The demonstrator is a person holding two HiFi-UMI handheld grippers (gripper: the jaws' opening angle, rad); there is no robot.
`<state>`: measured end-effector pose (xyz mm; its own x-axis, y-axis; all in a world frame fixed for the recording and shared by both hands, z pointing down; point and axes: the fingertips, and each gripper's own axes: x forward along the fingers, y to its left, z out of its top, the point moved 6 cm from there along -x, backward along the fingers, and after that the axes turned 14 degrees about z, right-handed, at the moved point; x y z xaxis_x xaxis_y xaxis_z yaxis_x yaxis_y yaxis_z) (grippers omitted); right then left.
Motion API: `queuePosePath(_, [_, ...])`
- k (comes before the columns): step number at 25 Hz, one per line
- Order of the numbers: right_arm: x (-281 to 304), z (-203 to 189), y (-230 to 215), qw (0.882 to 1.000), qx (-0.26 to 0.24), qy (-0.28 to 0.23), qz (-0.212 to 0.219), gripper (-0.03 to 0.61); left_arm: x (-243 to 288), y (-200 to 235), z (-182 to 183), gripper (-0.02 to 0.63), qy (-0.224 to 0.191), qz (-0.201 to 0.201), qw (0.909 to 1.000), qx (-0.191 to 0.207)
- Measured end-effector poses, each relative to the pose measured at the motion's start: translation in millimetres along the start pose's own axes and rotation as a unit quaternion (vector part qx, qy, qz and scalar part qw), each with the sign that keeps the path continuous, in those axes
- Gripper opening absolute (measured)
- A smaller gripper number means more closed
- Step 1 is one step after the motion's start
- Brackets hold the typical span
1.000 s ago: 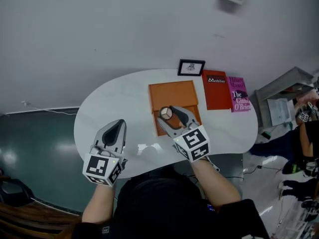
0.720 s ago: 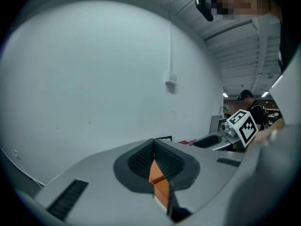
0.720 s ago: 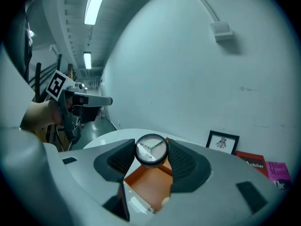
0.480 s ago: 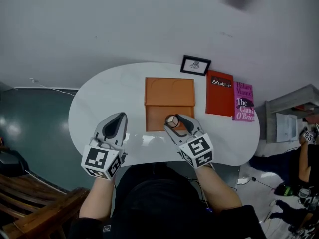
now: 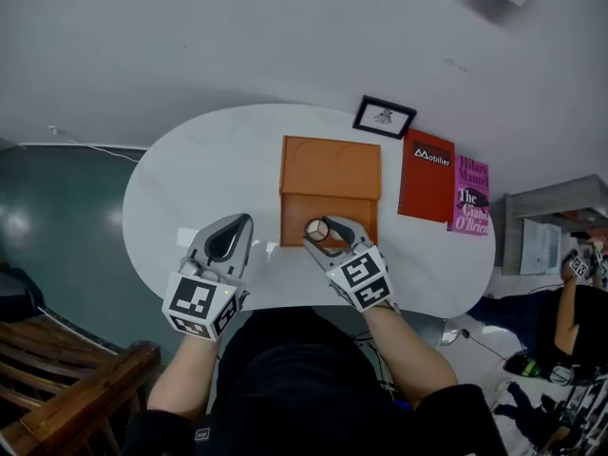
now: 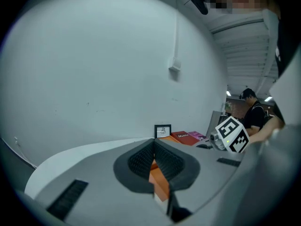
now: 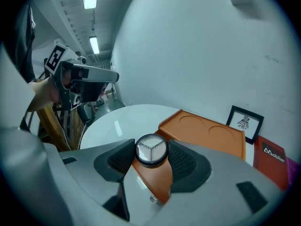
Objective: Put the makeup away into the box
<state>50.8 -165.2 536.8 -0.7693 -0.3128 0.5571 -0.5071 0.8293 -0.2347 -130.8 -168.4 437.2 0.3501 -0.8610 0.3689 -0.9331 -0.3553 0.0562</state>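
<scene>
An open orange box (image 5: 330, 167) lies mid-table, its lid flat on the far side with two round hollows (image 7: 202, 134). My right gripper (image 5: 319, 236) is shut on a small round makeup compact (image 5: 316, 229) with a black rim and pale face (image 7: 151, 150), held over the near part of the box. To the left of the box, my left gripper (image 5: 232, 228) hovers over the table, its jaws shut with nothing between them (image 6: 153, 163).
The white oval table (image 5: 190, 179) holds a black picture frame (image 5: 385, 117), a red book (image 5: 427, 176) and a pink book (image 5: 467, 196) right of the box. A wooden bench (image 5: 66, 397) stands lower left. A person (image 5: 570, 321) is at the far right.
The head view has swung, so the table sits differently in frame. The right gripper stays shut on the compact over the box's near part. The left gripper has hardly moved.
</scene>
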Motion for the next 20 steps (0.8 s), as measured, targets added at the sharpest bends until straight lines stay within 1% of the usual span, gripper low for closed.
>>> queuePosePath(3, [20,-9,-6,0.999,0.015,0.04,0.002,0.233,4,9,-9,0.005,0.011,0.003,0.9999,-0.01])
queuePosePath(8, [49,-24,-11,0.995,0.037,0.092,0.013,0.233,4,15,-19,0.005,0.022,0.001,0.9996,-0.02])
queuePosePath(13, [63,-33,-19,0.991,0.058,0.124,0.014,0.233,2,16,-18,0.005,0.022,-0.007,0.9995,-0.022])
queuePosePath(20, [79,-41,-25,0.982,0.056,0.178,0.012,0.235,-5,25,-16,0.005,0.016,-0.009,0.9996,-0.024])
